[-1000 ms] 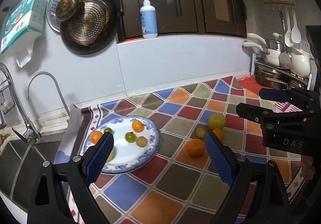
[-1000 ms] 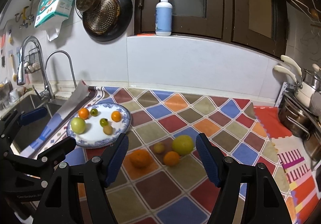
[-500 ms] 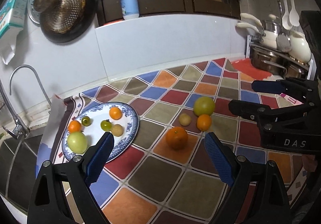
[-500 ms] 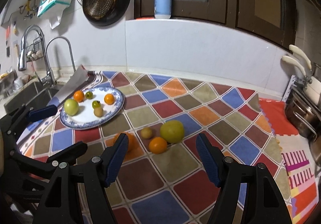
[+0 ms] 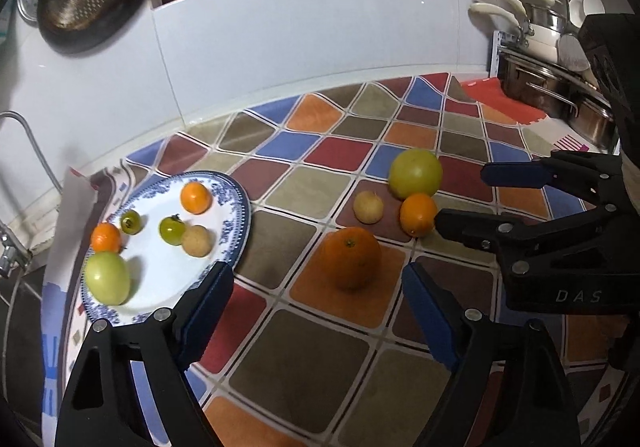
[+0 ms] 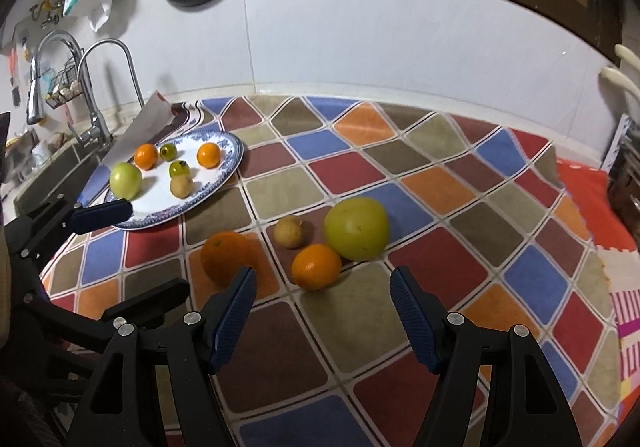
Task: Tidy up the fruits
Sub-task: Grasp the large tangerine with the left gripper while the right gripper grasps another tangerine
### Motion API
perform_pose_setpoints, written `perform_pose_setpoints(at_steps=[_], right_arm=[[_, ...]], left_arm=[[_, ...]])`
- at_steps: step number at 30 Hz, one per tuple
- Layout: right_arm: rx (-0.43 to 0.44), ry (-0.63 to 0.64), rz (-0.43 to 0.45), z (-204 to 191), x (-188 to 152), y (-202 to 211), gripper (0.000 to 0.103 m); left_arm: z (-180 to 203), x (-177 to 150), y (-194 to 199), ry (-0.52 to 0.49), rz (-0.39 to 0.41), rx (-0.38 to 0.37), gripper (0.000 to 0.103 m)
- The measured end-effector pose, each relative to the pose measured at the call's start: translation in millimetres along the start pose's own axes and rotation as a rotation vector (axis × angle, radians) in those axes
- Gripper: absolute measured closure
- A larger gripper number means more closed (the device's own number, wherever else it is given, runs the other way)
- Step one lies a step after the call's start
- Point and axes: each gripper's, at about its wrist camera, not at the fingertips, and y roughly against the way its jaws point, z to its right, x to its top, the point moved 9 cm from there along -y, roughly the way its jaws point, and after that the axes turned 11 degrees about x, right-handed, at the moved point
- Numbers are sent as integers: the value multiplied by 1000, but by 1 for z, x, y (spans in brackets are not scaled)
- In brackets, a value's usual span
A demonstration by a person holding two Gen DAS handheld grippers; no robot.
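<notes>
While both claws hover above the worktop (image 5: 304,359), neither holds anything. Left claw (image 5: 316,311): jaws wide apart, empty, with the large orange (image 5: 352,257) lying on the cloth (image 6: 440,187) just ahead of the gap between them. Right claw (image 6: 324,307): jaws likewise apart and empty, with the small orange (image 6: 316,266) just ahead of the gap.

Four fruits lie loose on the checked cloth: the large orange, the small orange touching a big yellow-green fruit (image 6: 356,229), and a small tan fruit (image 6: 289,232) beside them, apart from the large orange.

Plate (image 6: 224,175), blue-rimmed, sits at the left end of the cloth near the sink (image 6: 44,175). It carries six fruits: a green apple (image 6: 125,179), two small oranges (image 6: 145,156) (image 6: 209,155), two small green tomatoes (image 6: 168,152) (image 6: 179,168) and a tan fruit (image 6: 181,186) touching the nearer tomato.

Seen from the left wrist, one finger of the right claw reaches close to the small orange; contact cannot be told
</notes>
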Motion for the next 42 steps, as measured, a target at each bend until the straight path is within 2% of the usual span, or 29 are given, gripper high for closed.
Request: perform_pose_setpoints(at_steps=[9, 14, 19, 23, 28, 35, 42], right_arm=[[41, -8, -52, 6, -4, -27, 42], [76, -38, -82, 10, -7, -40, 52], [106, -54, -96, 9, -7, -47, 61], [111, -60, -105, 11, -9, -50, 66], [125, -88, -103, 14, -10, -49, 67], [117, -80, -88, 8, -10, -37, 67], [101, -45, -34, -8, -2, -9, 67]], left_arm=[[8, 2, -23, -15, -27, -60, 33], [15, 3, -34, -12, -62, -111, 45], [20, 3, -41, 2, -90, -155, 50], [25, 1, -43, -2, -108, -185, 61], [24, 0, -39, -3, -113, -154, 62], [12, 3, -16, 33, -75, -103, 62], [-1, 4, 15, 67, -29, -62, 62]])
